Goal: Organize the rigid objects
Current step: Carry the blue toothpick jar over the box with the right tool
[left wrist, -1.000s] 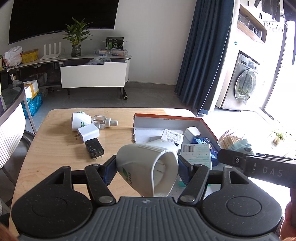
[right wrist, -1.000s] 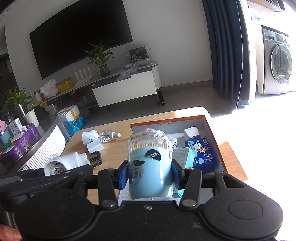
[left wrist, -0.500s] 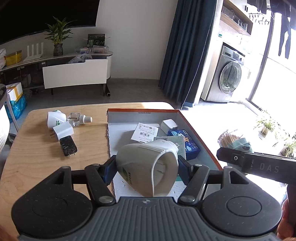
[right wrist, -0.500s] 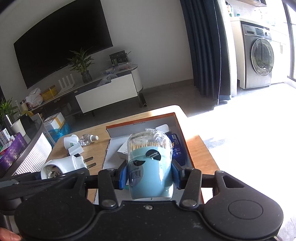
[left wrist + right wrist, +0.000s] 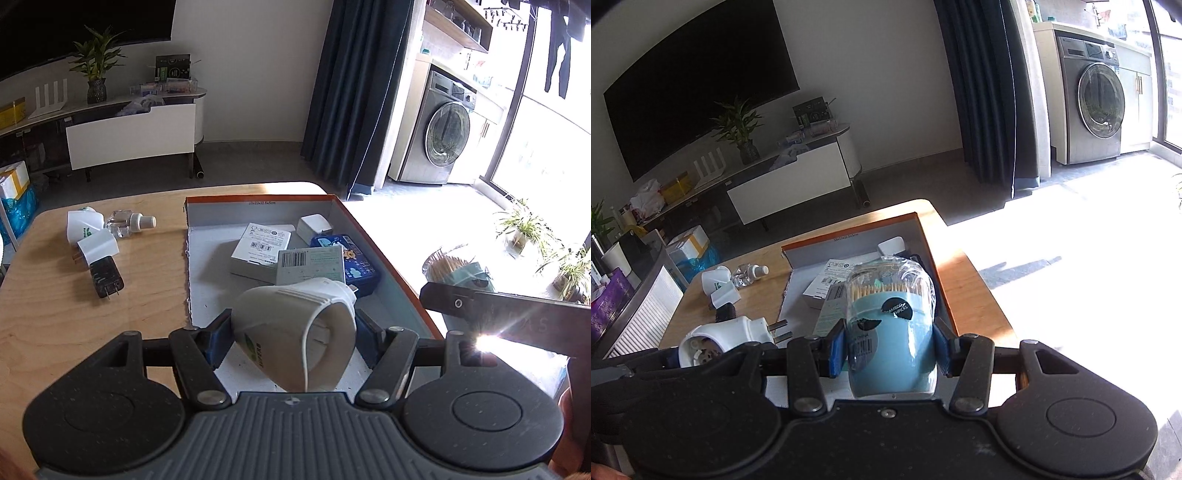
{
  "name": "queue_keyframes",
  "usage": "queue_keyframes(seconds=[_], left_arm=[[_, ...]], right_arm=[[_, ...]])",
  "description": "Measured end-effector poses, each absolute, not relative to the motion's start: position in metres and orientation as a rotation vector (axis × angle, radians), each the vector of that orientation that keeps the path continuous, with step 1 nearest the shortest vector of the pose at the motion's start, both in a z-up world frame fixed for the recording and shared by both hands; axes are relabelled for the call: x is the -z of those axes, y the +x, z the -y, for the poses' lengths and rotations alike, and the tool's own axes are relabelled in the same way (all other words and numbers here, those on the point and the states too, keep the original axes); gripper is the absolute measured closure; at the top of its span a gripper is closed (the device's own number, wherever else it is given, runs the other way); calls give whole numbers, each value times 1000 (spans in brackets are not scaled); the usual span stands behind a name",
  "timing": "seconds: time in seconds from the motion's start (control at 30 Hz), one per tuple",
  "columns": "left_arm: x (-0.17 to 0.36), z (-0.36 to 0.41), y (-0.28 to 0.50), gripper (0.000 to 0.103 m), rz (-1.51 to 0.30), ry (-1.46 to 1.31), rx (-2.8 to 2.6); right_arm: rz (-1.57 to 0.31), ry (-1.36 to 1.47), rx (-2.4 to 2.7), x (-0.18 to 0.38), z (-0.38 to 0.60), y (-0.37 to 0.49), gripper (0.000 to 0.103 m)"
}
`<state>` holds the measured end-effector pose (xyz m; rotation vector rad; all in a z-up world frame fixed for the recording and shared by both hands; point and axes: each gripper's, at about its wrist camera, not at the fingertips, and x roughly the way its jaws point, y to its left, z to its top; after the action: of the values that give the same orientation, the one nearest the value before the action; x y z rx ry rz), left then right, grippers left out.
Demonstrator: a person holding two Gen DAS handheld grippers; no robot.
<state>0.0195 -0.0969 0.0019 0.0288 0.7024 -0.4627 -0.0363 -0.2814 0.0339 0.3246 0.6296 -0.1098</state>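
Above the orange-rimmed box (image 5: 384, 254) on the wooden table (image 5: 92, 325), the left gripper (image 5: 291, 332) clamps a white plug-in device (image 5: 291, 339) (lying sideways), while the right gripper (image 5: 890, 349) beside it grips a blue toothpick jar (image 5: 892, 332), upright, over the box's near end.

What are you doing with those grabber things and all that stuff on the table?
A person is tidying small things into the open box. The left gripper is clamped on a white plug-in device over the box, and the right gripper is clamped on a blue toothpick jar. A black charger, a white charger and a small clear bottle lie on the wooden table.
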Motion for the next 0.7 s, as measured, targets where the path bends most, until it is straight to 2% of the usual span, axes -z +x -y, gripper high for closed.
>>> queue_keyframes(seconds=[0.7], left_arm=[[-3,109,48,35,-697,34,454]], right_arm=[[-637,330,85,-30,294,-1,46]])
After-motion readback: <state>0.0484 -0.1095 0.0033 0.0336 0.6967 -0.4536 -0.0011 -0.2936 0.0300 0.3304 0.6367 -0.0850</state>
